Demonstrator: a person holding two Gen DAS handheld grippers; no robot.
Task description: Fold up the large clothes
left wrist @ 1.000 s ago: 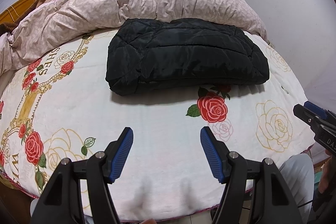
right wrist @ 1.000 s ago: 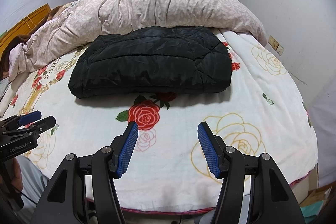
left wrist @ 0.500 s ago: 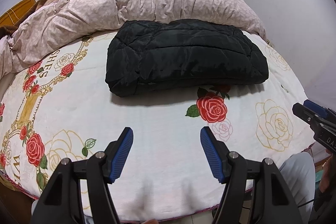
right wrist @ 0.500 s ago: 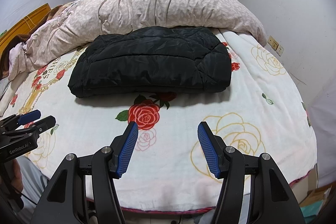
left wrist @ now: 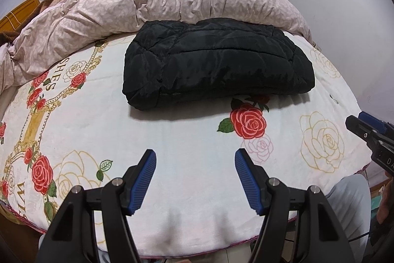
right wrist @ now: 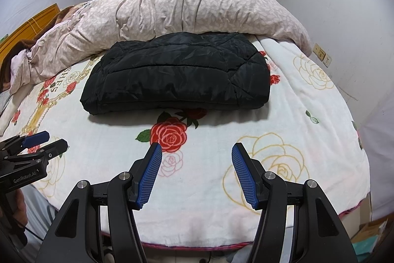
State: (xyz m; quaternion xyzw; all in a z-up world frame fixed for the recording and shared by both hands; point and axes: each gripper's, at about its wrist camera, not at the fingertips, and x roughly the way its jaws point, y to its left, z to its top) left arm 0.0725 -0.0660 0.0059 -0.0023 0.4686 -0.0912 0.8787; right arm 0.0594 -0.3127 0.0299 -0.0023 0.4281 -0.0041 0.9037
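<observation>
Currently folded: black jacket (left wrist: 216,63) lying mid-bed on blanket (left wrist: 192,139), far side touching duvet (left wrist: 152,1). Left gripper (left wrist: 195,159) and right gripper (right wrist: 196,154) hovering at near edge, jaws spread, holding nothing, well apart from jacket.

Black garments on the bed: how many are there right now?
1. A folded black puffer jacket lies mid-bed on the rose blanket, its far edge against the pink duvet. Anything under the duvet is hidden.
</observation>
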